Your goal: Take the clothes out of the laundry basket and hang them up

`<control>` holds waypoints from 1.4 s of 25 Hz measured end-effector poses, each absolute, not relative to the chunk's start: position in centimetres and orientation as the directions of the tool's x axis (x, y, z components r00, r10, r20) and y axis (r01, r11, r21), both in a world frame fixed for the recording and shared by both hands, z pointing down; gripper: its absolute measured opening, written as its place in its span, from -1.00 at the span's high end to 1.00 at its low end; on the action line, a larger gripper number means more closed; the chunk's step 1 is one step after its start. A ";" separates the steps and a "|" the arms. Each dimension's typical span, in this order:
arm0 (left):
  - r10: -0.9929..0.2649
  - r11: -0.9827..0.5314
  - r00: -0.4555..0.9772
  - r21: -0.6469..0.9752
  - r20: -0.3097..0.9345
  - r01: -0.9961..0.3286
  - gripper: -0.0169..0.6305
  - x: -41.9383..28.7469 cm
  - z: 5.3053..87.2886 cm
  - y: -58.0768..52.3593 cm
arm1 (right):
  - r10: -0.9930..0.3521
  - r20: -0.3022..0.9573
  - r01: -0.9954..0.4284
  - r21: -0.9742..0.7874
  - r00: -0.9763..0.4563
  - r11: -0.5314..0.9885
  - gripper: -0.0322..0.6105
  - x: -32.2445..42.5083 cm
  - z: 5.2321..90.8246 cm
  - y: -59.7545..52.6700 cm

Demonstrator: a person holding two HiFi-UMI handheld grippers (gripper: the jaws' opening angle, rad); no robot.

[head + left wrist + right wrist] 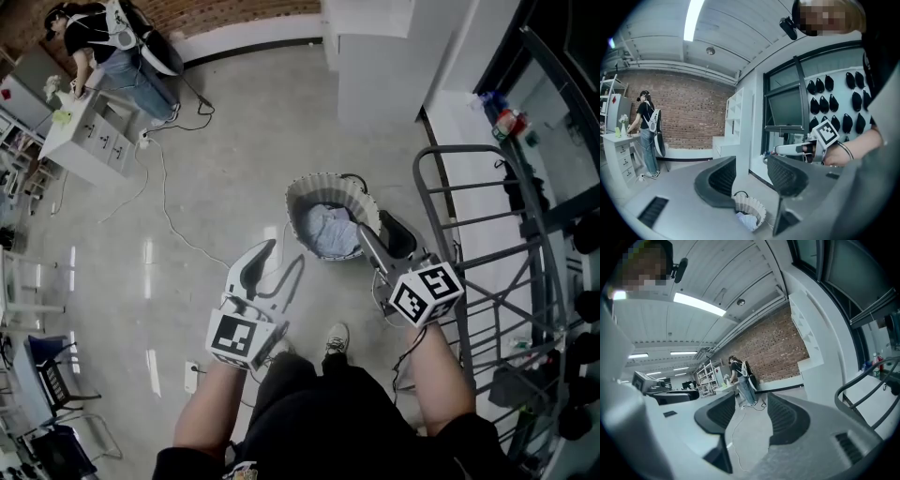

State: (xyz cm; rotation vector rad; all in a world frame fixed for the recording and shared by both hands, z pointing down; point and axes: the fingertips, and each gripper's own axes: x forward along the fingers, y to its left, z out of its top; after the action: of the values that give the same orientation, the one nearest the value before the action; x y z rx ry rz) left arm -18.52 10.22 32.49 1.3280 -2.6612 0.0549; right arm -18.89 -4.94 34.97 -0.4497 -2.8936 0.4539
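Floor (234,131) of bare concrete is left open ahead and to the left, crossed only by a thin cable (165,202) that runs toward a white desk (94,136), where a person (112,47) is seen standing, well apart. The right side is closed in by a dark metal drying rack (459,147), and a white built-in unit (384,75) is set against the far edge. The laundry basket (300,192), round with a pleated pale wall, is placed on the floor between the rack and the open area, just ahead of both grippers. Light blue clothes (330,230) are bunched in its bottom. The left gripper (287,251) is held near the basket's left side, its jaws spread with nothing between them. The right gripper (372,222) is held at the basket's right rim, its jaws likewise parted and empty.
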 end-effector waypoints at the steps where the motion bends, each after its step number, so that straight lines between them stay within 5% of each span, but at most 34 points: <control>1: -0.792 0.600 -0.584 0.048 0.180 -0.799 0.33 -19.0 32.5 10.0 | 0.317 0.132 0.261 -0.328 -0.939 0.908 0.21 -19.5 35.3 -5.1; 24: -0.905 0.410 -0.382 0.138 0.190 -0.902 0.33 -34.8 36.9 12.9 | 0.122 0.280 0.037 -0.290 -0.952 0.956 0.16 -33.5 40.7 -1.6; 35: -0.876 0.461 -0.418 0.161 0.240 -0.873 0.33 -39.0 43.1 9.6 | 0.181 0.351 0.071 -0.304 -0.919 0.950 0.16 -38.5 48.9 -5.4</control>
State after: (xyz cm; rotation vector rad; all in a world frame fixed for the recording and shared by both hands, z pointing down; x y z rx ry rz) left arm -38.99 9.60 43.12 1.4955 -2.4250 -0.0160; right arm -38.50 -5.41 48.91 -0.1820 -2.7217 0.4052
